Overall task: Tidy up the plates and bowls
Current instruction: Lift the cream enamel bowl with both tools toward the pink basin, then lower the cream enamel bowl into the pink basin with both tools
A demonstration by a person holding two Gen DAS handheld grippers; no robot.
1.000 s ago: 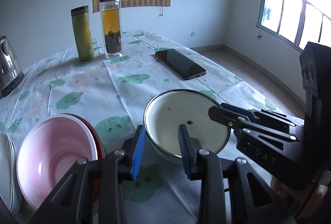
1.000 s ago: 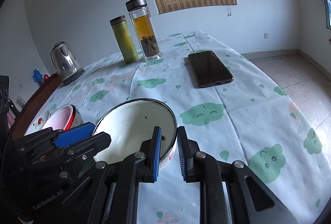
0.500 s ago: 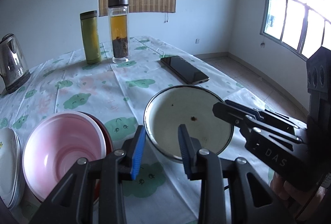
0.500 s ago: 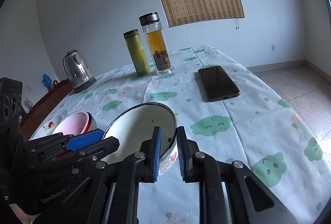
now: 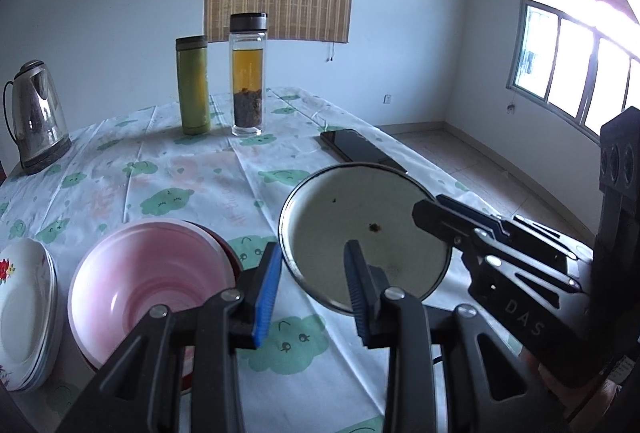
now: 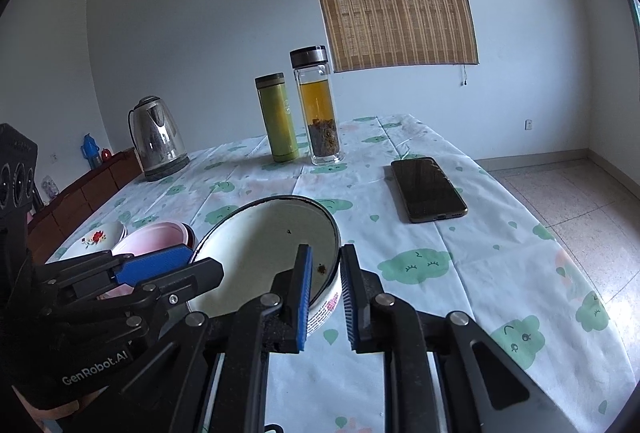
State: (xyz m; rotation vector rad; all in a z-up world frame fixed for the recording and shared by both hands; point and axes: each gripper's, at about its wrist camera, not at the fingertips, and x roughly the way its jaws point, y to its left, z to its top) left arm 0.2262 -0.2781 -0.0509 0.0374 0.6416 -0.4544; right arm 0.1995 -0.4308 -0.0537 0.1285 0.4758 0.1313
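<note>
A white enamel bowl (image 5: pixel 360 225) with a dark rim and specks inside hangs tilted just above the cloud-print tablecloth. My right gripper (image 6: pixel 325 297) is shut on its near wall, one pad inside and one outside; the left wrist view shows this gripper (image 5: pixel 424 211) at the bowl's right rim. My left gripper (image 5: pixel 312 273) stands open astride the bowl's left rim, with cloth showing between its pads. To the left, a pink bowl (image 5: pixel 152 273) sits nested in a red bowl (image 5: pixel 218 239). Beside it lies a stack of white flowered plates (image 5: pixel 24 297).
At the back of the table stand a steel kettle (image 5: pixel 36 121), a green flask (image 5: pixel 193 89) and a glass tea bottle (image 5: pixel 248 81). A dark phone (image 6: pixel 428 189) lies right of centre. The table's right edge (image 6: pixel 560 245) drops to tiled floor.
Both grippers have risen together, and the enamel bowl has come up off the cloth with them, tilting. The left gripper's gap is unchanged.
</note>
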